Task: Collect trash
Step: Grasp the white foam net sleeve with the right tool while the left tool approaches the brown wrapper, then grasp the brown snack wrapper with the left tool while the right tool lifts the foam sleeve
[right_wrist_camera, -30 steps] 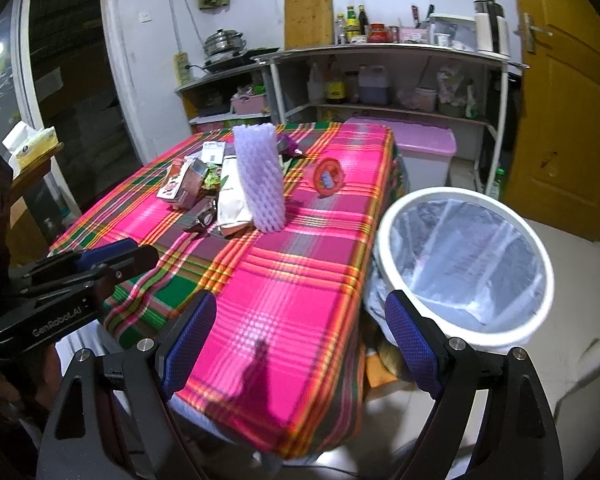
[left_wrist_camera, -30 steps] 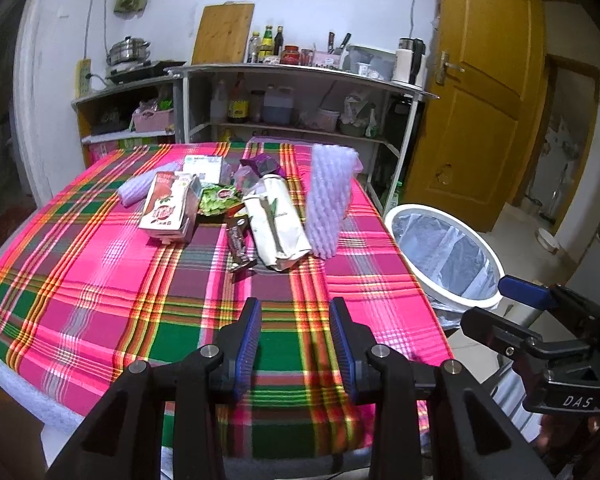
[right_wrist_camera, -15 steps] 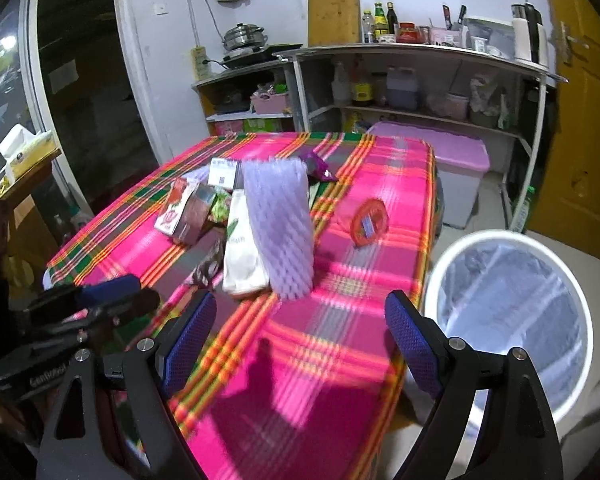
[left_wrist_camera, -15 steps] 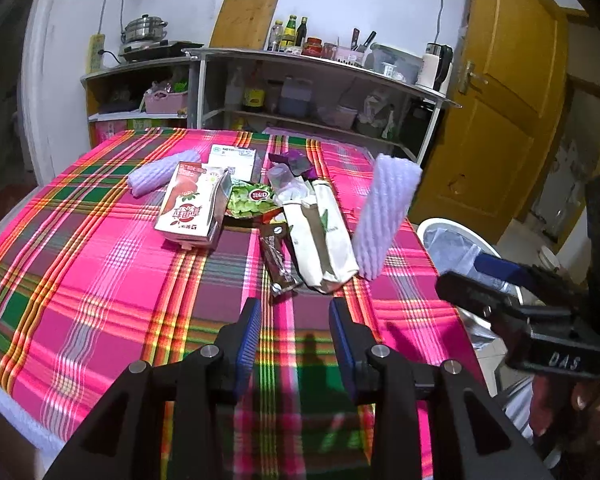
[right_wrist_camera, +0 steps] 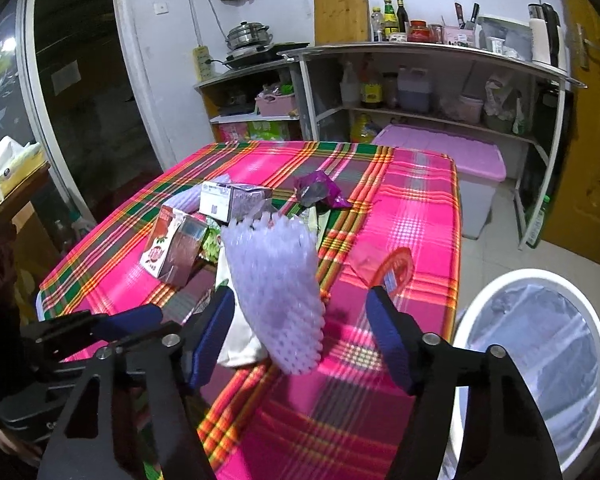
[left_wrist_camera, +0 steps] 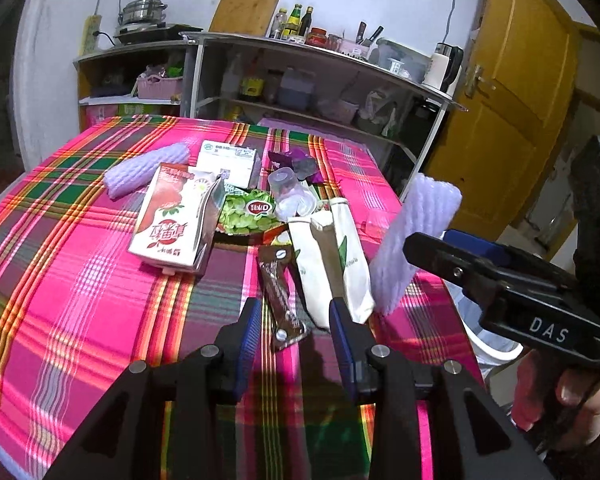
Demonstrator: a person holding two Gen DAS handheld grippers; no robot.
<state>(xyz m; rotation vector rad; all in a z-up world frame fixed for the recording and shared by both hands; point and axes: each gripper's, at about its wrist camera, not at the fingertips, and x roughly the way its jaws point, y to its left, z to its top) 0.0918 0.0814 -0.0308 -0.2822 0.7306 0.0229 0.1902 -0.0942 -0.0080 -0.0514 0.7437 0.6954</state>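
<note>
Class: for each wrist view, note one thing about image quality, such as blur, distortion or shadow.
Left wrist view: fisheye bends the shelf into a curve; gripper shadow falls on the tablecloth. Right wrist view: the purple foam sleeve is motion-blurred; corners are vignetted black.

Readable markings, as seen from my two wrist cameras:

1. My right gripper (left_wrist_camera: 432,242): white capitals "DAS" on the black body.
2. Red-and-white carton (left_wrist_camera: 175,224), lying on the tabletop (left_wrist_camera: 60,300): large red Chinese characters on its face, seen upside down; I cannot make them out.
3. Green packet (left_wrist_camera: 249,216): red oval logo with white letters, illegible.
4. White box (left_wrist_camera: 229,160): printed lines and a QR code, too small to read.
</note>
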